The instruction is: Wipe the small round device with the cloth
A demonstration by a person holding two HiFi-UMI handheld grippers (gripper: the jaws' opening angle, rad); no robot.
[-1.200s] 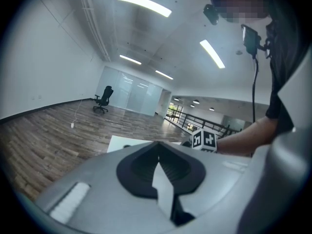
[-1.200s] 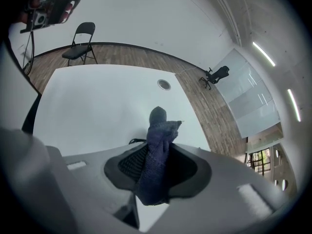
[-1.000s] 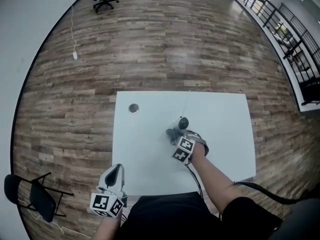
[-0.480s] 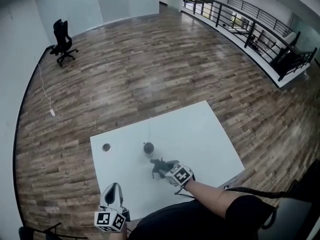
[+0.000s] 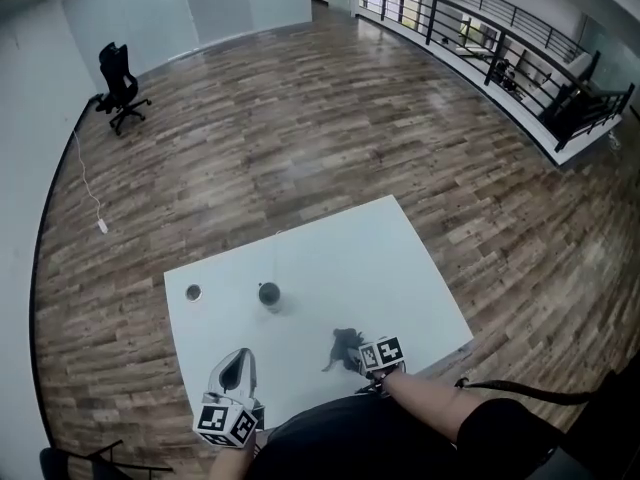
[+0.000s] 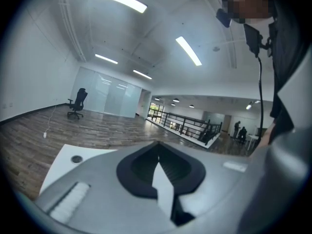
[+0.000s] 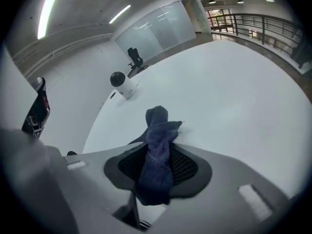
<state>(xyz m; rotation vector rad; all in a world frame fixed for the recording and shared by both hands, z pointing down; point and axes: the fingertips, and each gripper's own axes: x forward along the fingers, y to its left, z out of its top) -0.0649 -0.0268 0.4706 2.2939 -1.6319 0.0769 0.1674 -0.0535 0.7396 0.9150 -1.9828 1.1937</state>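
One cloth — in right tongs; left tongs closed

I can read no text, number, brand or sign anywhere; the only print I see is black-and-white square patterns on the cubes of the left gripper and right gripper.

A big office hall is shown by the wood floor, glass walls, office chair, railing and white table.
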